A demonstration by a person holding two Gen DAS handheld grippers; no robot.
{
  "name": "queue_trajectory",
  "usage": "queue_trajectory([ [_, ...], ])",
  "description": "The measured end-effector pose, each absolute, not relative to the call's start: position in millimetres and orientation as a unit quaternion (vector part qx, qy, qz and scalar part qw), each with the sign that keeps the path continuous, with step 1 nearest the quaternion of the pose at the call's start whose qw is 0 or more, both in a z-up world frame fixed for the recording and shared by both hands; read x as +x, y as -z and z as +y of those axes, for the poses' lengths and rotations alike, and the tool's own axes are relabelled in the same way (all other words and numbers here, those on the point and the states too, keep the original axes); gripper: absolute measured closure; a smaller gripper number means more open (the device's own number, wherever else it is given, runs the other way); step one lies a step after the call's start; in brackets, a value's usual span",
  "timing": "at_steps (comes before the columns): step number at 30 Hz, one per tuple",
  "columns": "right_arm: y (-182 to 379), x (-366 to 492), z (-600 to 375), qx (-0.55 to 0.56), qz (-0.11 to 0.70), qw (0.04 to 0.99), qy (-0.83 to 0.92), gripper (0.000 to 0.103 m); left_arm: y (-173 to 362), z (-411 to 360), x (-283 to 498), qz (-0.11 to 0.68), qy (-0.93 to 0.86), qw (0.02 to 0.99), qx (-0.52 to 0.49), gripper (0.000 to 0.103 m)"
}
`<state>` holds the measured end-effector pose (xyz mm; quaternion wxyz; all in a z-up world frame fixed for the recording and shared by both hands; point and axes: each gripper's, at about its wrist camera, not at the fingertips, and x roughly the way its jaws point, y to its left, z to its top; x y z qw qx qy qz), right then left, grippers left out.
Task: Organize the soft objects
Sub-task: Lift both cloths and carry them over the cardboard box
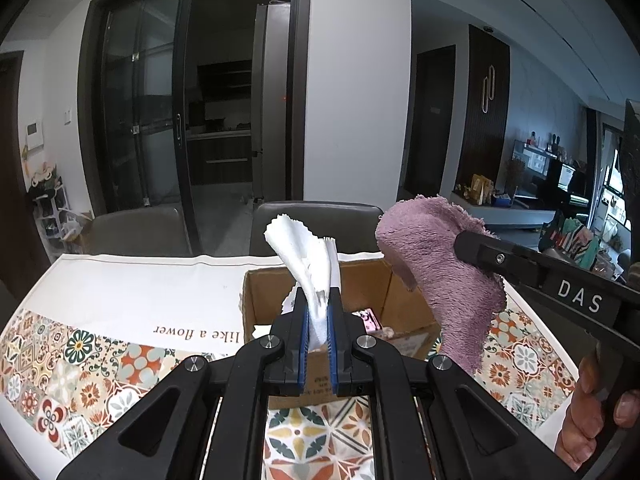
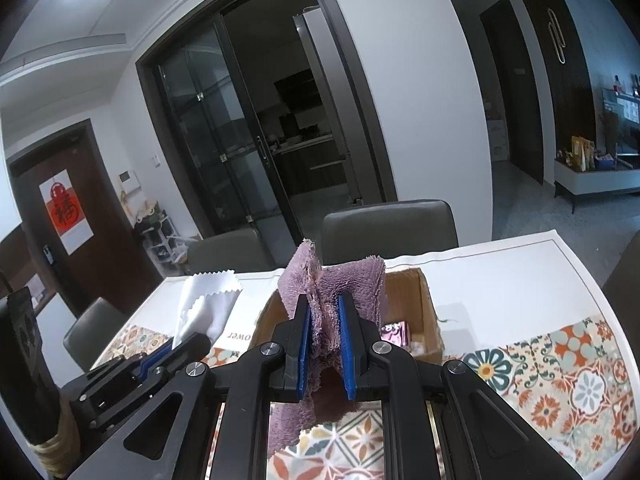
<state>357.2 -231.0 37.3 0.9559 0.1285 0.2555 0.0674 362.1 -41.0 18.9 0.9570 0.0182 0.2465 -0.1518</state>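
Note:
My left gripper (image 1: pixel 319 312) is shut on a white cloth (image 1: pixel 306 258) with zigzag edges, held above the near wall of an open cardboard box (image 1: pixel 400 288). My right gripper (image 2: pixel 323 312) is shut on a fluffy purple towel (image 2: pixel 340 284), held over the same box (image 2: pixel 424 304). In the left wrist view the purple towel (image 1: pixel 444 276) hangs from the right gripper's finger at the right. In the right wrist view the white cloth (image 2: pixel 208 308) and left gripper (image 2: pixel 176 350) show at the left. A pink item (image 2: pixel 394 330) lies inside the box.
The box stands on a table with a patterned tile cloth (image 1: pixel 92 372) that has a white band with lettering. Two grey chairs (image 2: pixel 390 224) stand at the far side. Glass sliding doors (image 1: pixel 160 120) lie beyond.

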Motion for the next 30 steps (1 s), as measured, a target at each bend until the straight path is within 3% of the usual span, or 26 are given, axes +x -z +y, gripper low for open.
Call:
queue_trajectory([
  [30,26.0,466.3,-240.2,0.152,0.310,0.937,-0.048,0.088,51.8,-65.6,475.2,0.318,0.147,0.936,0.035,0.093],
])
